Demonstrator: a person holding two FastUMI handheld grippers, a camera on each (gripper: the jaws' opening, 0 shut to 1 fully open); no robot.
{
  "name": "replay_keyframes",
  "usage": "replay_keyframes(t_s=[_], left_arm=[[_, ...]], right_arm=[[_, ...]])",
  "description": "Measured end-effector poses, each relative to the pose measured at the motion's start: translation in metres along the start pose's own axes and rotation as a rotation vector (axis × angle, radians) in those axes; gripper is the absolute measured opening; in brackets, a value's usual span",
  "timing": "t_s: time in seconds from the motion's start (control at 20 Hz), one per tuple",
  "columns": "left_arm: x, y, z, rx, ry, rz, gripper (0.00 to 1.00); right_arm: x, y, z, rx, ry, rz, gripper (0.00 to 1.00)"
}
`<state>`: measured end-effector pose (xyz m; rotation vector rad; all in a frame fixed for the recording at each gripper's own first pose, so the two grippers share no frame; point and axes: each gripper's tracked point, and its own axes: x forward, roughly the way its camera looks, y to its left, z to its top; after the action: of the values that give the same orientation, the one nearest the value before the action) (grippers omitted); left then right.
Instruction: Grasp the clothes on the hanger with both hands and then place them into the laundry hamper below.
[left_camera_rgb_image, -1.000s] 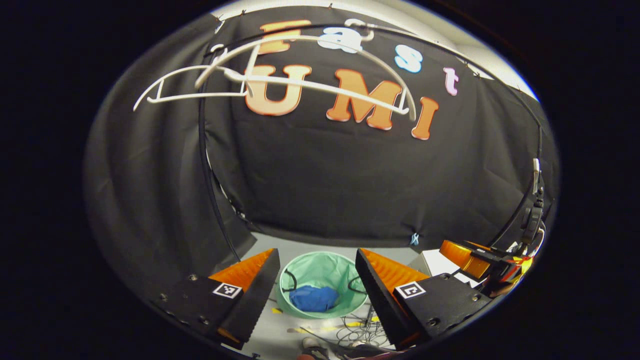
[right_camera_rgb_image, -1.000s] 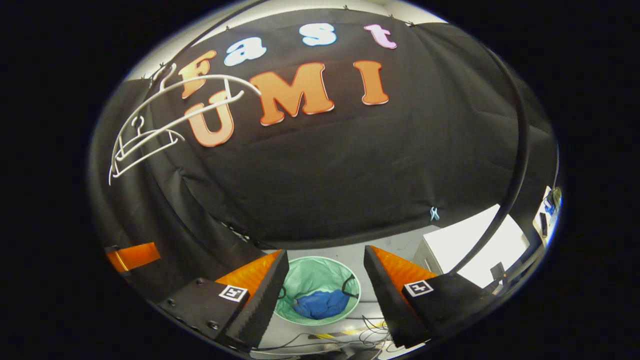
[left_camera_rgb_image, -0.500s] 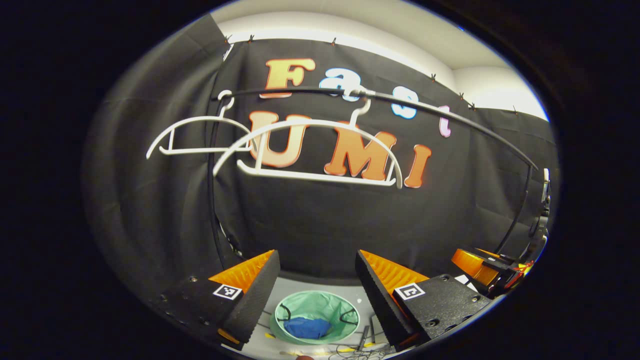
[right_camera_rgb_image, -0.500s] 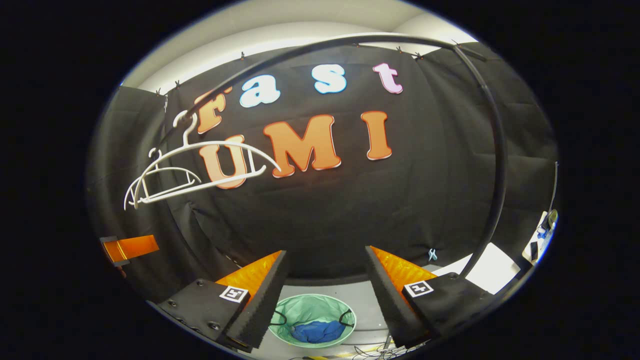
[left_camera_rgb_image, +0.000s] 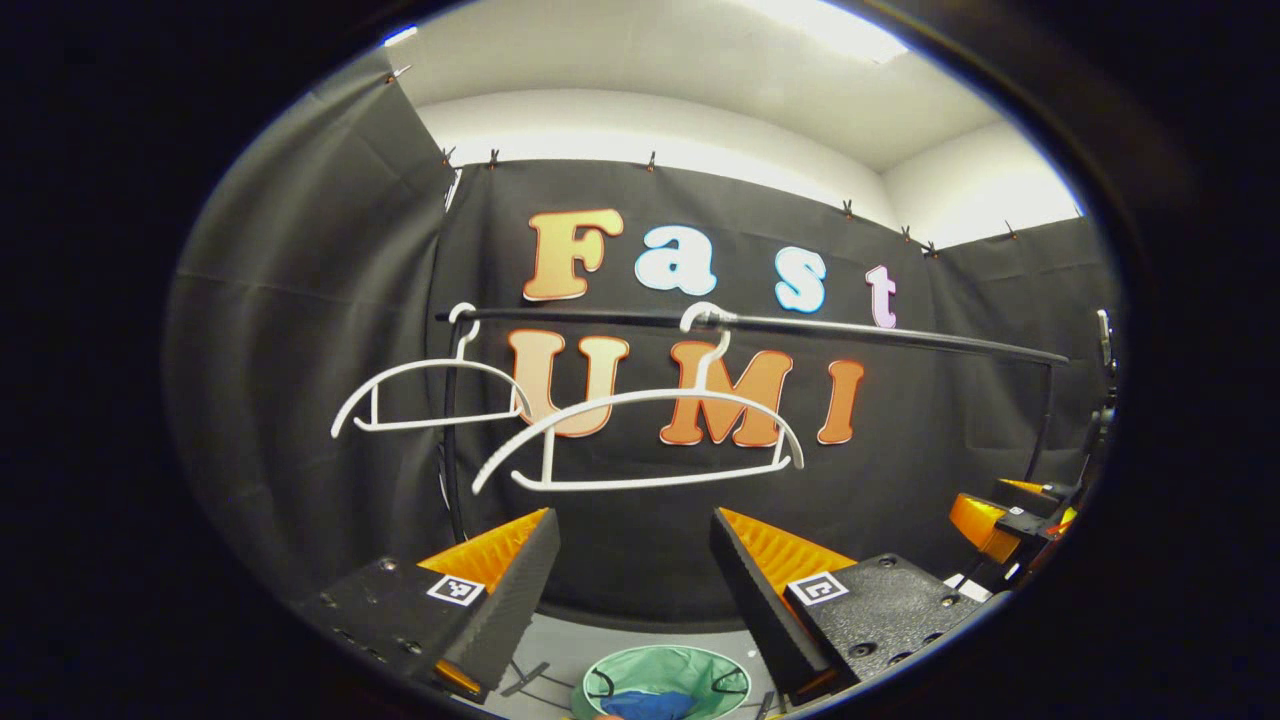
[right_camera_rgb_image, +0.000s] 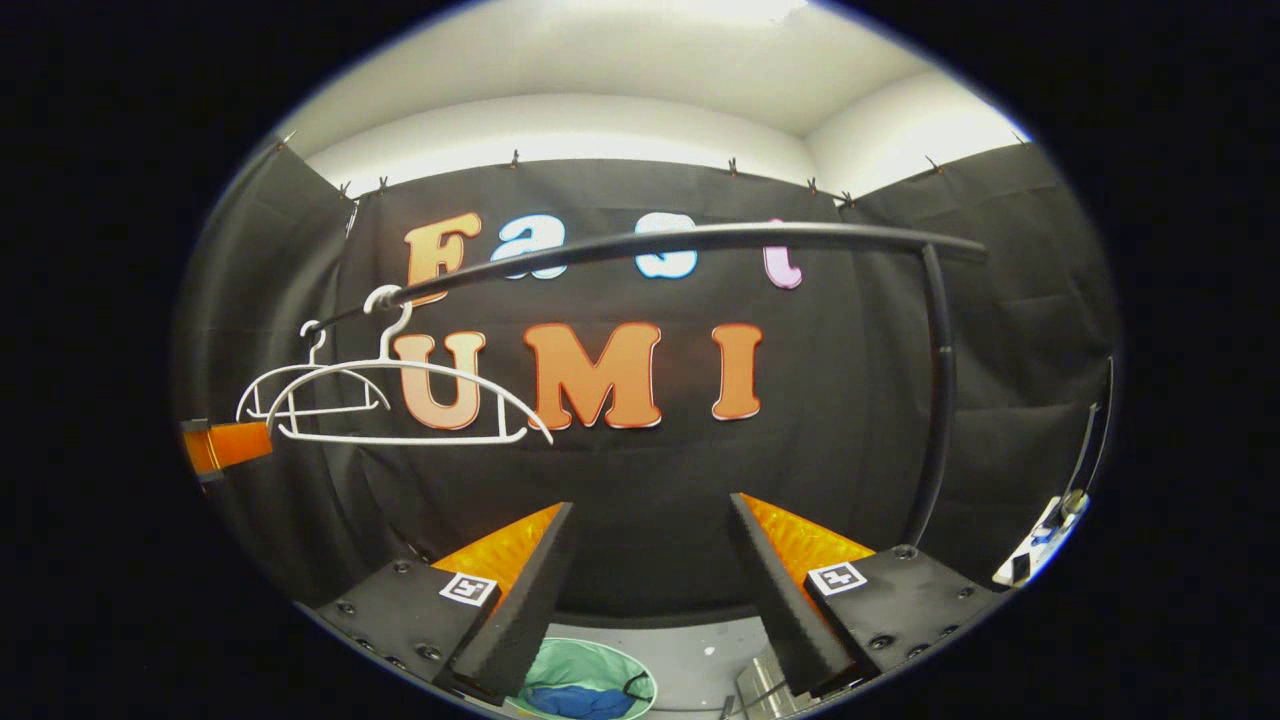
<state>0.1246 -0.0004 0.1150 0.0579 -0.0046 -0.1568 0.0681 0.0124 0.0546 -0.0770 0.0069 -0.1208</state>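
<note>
Both grippers stood with their jaws spread wide and nothing between them: the left gripper (left_camera_rgb_image: 632, 560) and the right gripper (right_camera_rgb_image: 650, 560) each looked level toward the rail (left_camera_rgb_image: 800, 325), with the other gripper showing as a small shape at the far edge of each view. Two white hangers hung from that rail, the nearer hanger (left_camera_rgb_image: 640, 440) and the farther hanger (left_camera_rgb_image: 430, 395), and both were bare. The clothes (left_camera_rgb_image: 650, 706) lay as a blue bundle inside the green hamper (left_camera_rgb_image: 665, 672) on the floor below, at the bottom edge of the left gripper view; the right gripper view showed the same blue heap in the hamper between and under its fingers. Judged from this, the garment was already where the task wanted it. It looked soft, light and limp, a thing that would fold and sag under any hold and slide off a smooth hanger easily. If it needed taking up again, a pinch on a thick fold at each side of the bundle seemed the safest grip.
</note>
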Motion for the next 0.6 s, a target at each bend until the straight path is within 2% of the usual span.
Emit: replay_keyframes(t_s=[0.1,0.2,0.45,0.5,0.55,0.6], left_arm=[[-0.001,-0.002,0.008,0.003,-0.024,-0.003,0.95],[0.000,-0.003,0.010,-0.001,-0.032,-0.009,0.93],[0.002,-0.003,0.006,0.003,-0.023,-0.010,0.92],[0.002,-0.003,0.004,0.001,-0.018,-0.008,0.92],[0.002,-0.001,0.002,0.000,-0.015,-0.004,0.92],[0.003,-0.001,0.000,0.001,-0.010,-0.002,0.95]], right_arm=[[-0.003,0.002,0.010,-0.008,-0.029,0.002,0.89],[-0.004,-0.001,0.016,-0.004,-0.048,-0.004,0.89],[-0.004,-0.006,0.010,0.027,-0.041,-0.018,0.89],[-0.003,-0.007,0.009,0.033,-0.038,-0.019,0.97],[-0.001,-0.007,0.008,0.036,-0.037,-0.020,0.89],[0.000,-0.007,0.008,0.036,-0.036,-0.022,0.89]])
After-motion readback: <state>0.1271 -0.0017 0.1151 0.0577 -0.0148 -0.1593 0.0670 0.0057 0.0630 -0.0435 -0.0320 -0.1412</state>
